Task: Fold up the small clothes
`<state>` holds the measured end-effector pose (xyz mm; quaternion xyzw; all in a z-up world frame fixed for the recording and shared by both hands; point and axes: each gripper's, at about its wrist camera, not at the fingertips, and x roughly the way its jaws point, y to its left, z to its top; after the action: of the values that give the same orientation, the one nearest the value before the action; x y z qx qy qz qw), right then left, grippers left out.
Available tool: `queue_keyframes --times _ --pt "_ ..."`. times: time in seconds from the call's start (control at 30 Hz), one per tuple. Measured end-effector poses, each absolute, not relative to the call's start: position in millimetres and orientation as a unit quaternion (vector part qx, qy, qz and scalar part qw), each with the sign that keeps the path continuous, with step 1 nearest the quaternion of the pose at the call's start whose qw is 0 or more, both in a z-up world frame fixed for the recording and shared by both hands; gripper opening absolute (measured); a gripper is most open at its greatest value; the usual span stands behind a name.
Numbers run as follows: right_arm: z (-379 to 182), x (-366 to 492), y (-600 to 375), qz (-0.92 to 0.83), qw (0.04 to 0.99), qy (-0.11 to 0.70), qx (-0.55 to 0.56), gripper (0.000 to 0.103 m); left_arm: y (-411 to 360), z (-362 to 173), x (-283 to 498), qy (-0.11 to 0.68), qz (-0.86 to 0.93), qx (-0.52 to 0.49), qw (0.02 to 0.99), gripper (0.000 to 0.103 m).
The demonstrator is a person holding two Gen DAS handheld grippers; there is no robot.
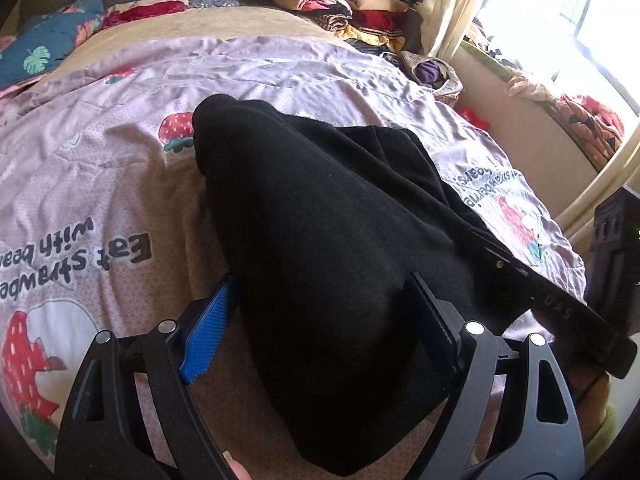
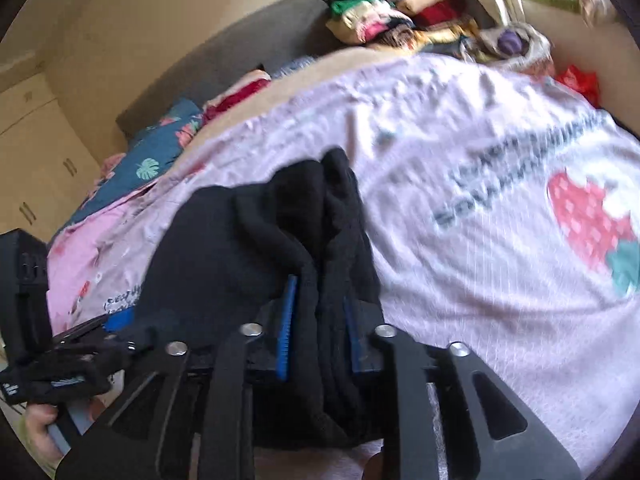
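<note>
Garment: a black, soft knit piece of small clothing lies on a bed under a pale pink quilt printed with strawberries and lettering.
Key relation: the garment's long axis runs straight ahead of the left tongs, from between their blades away toward a rounded far end; it narrows with distance.
Left tongs: spread wide, a blue-padded blade on either side of the cloth's near bulk, not pinching it.
Right tongs: the right tongs are nearly closed on a bunched ridge of the same black fabric, which stands up between the blue pads.
Nearer hand: both sit at the garment's near end; the right tongs lie just right of the left ones, at the cloth's edge.
Next move, as judged: a fold along that axis would carry the near end forward toward the far end.
Background: stacked folded clothes well beyond the tongs, near a bright window.
</note>
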<state>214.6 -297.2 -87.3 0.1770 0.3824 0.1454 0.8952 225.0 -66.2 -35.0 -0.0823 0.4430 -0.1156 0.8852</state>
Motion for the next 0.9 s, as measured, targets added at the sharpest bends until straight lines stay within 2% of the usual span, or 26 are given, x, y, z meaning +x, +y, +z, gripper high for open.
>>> queue_keyframes --times 0.03,0.17,0.23,0.37,0.4,0.53,0.63,0.9 --pt "-89 215 -300 0.141 0.894 0.383 0.185 0.047 -65 -36 224 0.445 -0.116 -0.083 0.884 0.077" --pt "-90 207 -303 0.127 0.894 0.385 0.19 0.054 -65 -35 220 0.446 -0.114 -0.08 0.884 0.077" --pt "-85 198 -302 0.117 0.899 0.382 0.179 0.064 -65 -33 216 0.444 -0.113 -0.077 0.886 0.077" --pt "-70 174 -308 0.116 0.906 0.366 0.178 0.074 -64 -27 209 0.439 -0.113 -0.077 0.888 0.077" --pt "-66 167 -310 0.116 0.908 0.361 0.18 0.08 -64 -25 206 0.438 -0.114 -0.077 0.889 0.079" --pt "-48 137 -311 0.124 0.914 0.343 0.176 0.091 -66 -17 191 0.43 -0.122 -0.072 0.892 0.086" --pt "-35 114 -309 0.131 0.921 0.329 0.165 0.095 -68 -10 175 0.42 -0.126 -0.07 0.896 0.093" --pt "-17 64 -293 0.134 0.937 0.3 0.115 0.098 -62 -1 131 0.406 -0.135 -0.076 0.901 0.093"
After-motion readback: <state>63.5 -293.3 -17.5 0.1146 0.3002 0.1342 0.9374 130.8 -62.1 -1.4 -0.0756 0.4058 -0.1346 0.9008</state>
